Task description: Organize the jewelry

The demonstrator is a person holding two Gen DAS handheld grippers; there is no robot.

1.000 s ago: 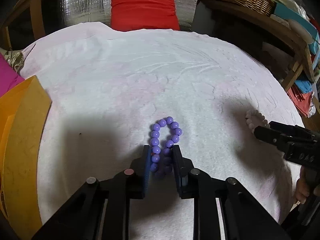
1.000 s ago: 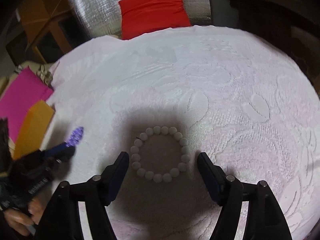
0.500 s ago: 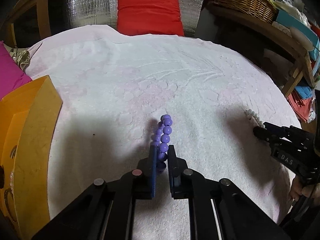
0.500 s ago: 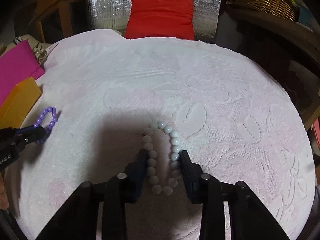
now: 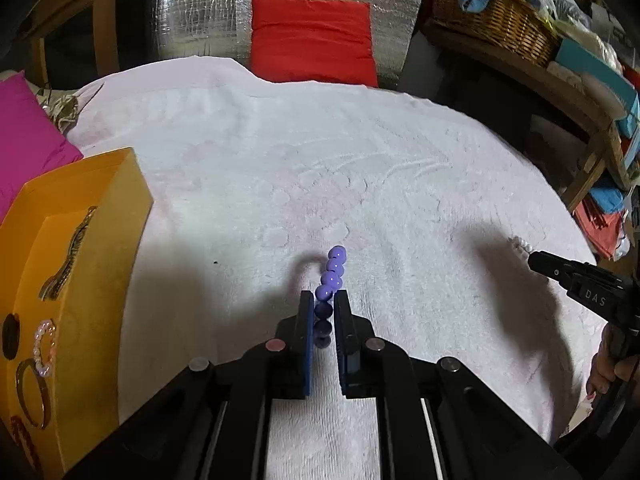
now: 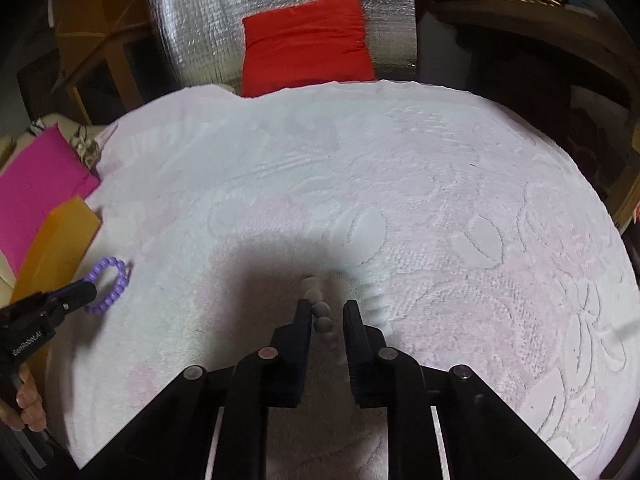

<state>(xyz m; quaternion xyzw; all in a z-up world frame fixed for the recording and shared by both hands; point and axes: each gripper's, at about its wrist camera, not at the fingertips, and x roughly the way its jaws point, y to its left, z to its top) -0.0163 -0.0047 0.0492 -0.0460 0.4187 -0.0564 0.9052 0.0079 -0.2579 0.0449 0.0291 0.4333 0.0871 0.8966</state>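
1. Between the blue pads of the left gripper [image 5: 323,312], jaws pinched narrow, sits a purple bead bracelet [image 5: 329,288]; the loop is squeezed flat and stands out ahead of the tips, seemingly just clear of the white textured cloth [image 5: 320,168].
2. Right gripper [image 6: 327,312]: jaws have just been closing on a white bead bracelet [image 6: 320,312]. Beads lie between the pads, but the blur hides whether both pads press, so a firm grip is unconfirmed.
3. Left of the left gripper stands an open orange box [image 5: 104,264]. It already holds a pale bead bracelet [image 5: 43,346], a gold bangle [image 5: 34,394] and a dark chain [image 5: 70,252].
4. Judgement: partly done. Two bracelets are picked or nearly picked; both remain to be placed in the box.
5. Room: cloth between left gripper and box is bare, path short. The right gripper must cross behind or over the left; the box's near wall must be cleared.
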